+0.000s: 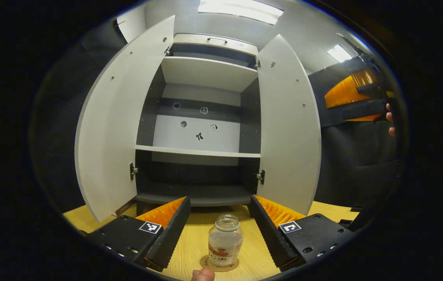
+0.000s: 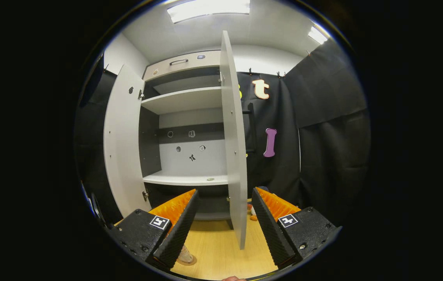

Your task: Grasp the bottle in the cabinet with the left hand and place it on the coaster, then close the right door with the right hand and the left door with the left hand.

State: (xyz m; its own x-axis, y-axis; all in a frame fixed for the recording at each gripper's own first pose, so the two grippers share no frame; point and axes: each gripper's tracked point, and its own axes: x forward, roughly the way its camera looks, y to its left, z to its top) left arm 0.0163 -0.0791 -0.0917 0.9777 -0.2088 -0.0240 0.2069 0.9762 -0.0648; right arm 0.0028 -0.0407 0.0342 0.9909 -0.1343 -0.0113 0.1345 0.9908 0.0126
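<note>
Both doors standing open, bottle sitting upright on coaster on table, left claw spread wide around it, right claw gaping at right door's edge.

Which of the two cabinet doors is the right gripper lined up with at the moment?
The right door. In the right gripper view it shows edge-on, its free edge between the open jaws of the right gripper; the left door swings off to the side.

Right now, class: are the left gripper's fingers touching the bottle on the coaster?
Apart. The left gripper view shows the left gripper open, with bare table on both sides of the bottle, which stands on the coaster.
</note>
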